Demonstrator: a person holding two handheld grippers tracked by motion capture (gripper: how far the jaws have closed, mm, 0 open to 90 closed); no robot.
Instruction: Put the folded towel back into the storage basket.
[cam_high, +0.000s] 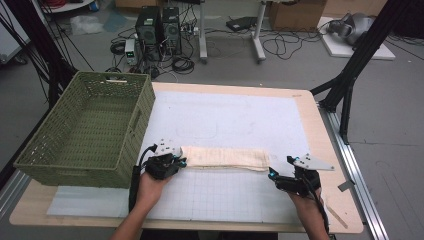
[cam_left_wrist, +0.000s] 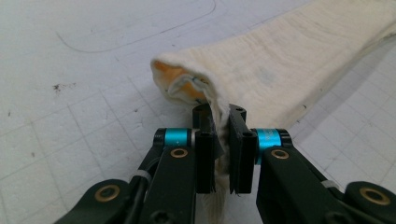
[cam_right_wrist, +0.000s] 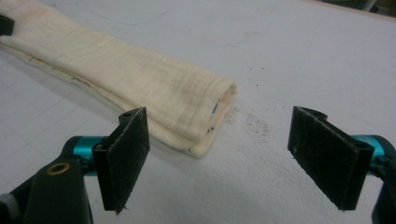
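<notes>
Wood table (cam_high: 327, 150) with white mat (cam_high: 240, 120), cabled floor behind. One basket (cam_high: 90, 130) at left edge, one cloth (cam_high: 225, 158) near front: left gripper (cam_high: 172, 161) clenched on its end, right gripper (cam_high: 274, 176) released.

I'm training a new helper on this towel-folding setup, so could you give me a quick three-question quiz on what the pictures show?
1. True or false: the left hand-held gripper is shut on an end of the folded towel.
2. Which stands open with nothing between its jaws? A) the left hand-held gripper B) the right hand-held gripper
3. Fill in: the green basket sits at the table's ____ side in the high view.

Key: 1 true; 2 B; 3 left.
</notes>
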